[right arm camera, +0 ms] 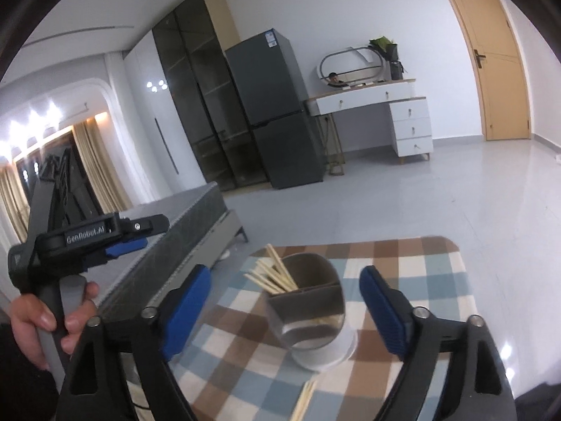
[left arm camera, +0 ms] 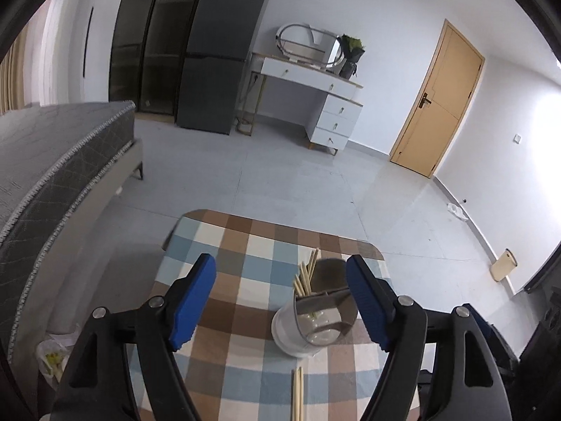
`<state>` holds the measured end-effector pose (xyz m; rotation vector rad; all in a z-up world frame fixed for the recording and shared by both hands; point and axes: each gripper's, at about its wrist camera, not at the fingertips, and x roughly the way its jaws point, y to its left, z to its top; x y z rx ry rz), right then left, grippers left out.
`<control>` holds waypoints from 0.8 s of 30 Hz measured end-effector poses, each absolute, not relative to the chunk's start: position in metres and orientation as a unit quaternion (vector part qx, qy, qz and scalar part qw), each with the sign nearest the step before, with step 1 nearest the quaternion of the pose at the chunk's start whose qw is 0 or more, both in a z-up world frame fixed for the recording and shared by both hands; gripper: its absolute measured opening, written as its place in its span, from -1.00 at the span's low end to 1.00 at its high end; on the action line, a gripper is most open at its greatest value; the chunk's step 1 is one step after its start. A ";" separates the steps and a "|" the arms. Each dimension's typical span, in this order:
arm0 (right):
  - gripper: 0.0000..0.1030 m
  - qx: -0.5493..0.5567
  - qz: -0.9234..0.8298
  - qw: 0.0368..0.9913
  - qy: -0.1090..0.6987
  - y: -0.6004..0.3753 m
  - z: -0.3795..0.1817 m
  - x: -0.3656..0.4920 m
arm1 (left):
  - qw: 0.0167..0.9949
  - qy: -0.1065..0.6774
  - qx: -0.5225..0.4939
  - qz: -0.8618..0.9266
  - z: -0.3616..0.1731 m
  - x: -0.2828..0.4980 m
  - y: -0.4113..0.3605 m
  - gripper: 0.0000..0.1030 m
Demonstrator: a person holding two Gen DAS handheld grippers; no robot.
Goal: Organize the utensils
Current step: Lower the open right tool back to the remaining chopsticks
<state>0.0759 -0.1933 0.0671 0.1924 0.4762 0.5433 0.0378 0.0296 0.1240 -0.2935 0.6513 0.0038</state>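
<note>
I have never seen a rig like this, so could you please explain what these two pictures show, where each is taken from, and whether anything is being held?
There is no robot here: a person carries a hand-held gripper in each hand, each with a fisheye camera looking along its two blue-padded fingers. One picture looks out from the left gripper, the other from the right gripper, which also catches the person's left hand on the other tool. Both look down on a small table under a blue, brown and white checked cloth. On it stands a round divided utensil holder with a clear wall with pale wooden chopsticks in one compartment; more loose chopsticks lie in front. Both grippers are open and hold nothing.
</note>
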 end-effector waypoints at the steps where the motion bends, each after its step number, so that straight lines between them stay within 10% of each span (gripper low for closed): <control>1: 0.75 0.094 0.266 0.931 0.230 -0.194 0.068 0.070 | 0.939 0.314 -0.139 0.003 0.125 0.033 0.027 0.48; 24: 0.97 0.081 0.219 0.952 0.197 -0.191 0.032 -0.015 | 0.945 0.312 -0.102 0.001 0.079 -0.027 0.011 0.80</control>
